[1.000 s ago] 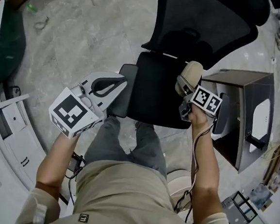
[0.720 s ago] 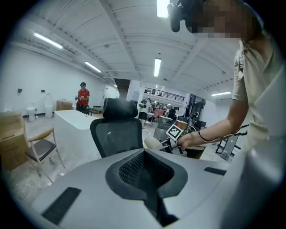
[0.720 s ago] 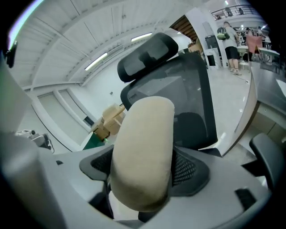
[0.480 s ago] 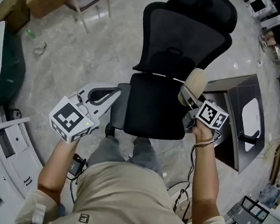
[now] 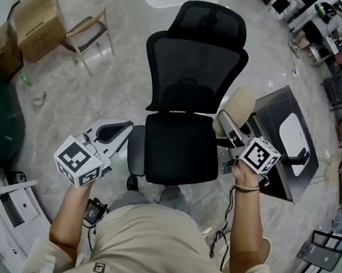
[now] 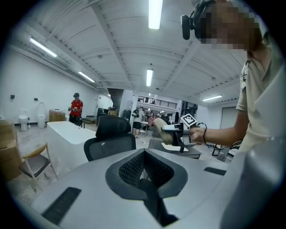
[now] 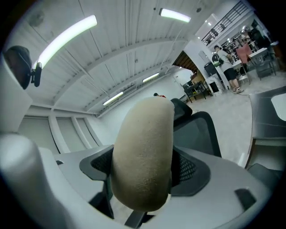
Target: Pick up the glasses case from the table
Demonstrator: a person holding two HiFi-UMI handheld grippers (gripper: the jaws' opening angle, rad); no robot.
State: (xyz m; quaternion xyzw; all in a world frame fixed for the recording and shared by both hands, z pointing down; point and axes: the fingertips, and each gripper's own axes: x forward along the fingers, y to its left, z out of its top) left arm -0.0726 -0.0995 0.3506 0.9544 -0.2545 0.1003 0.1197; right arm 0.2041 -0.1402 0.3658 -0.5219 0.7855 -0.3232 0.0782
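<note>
The glasses case (image 5: 236, 105) is a beige, rounded, fuzzy case. My right gripper (image 5: 228, 122) is shut on it and holds it in the air above the floor, beside the chair's right side. In the right gripper view the glasses case (image 7: 144, 152) fills the space between the jaws and stands upright. My left gripper (image 5: 118, 130) hangs left of the chair, jaws together with nothing between them. From the left gripper view the glasses case (image 6: 160, 131) shows far ahead, with the left gripper (image 6: 145, 173) in front.
A black office chair (image 5: 186, 96) stands right in front of the person's legs. A dark table (image 5: 276, 134) with a white object on it is at the right. A wooden chair (image 5: 88, 31) and cardboard boxes (image 5: 35, 25) sit at far left.
The head view has tipped forward, so more of the chair and floor shows. Both grippers have shifted slightly lower in view. The case stays in the right gripper.
</note>
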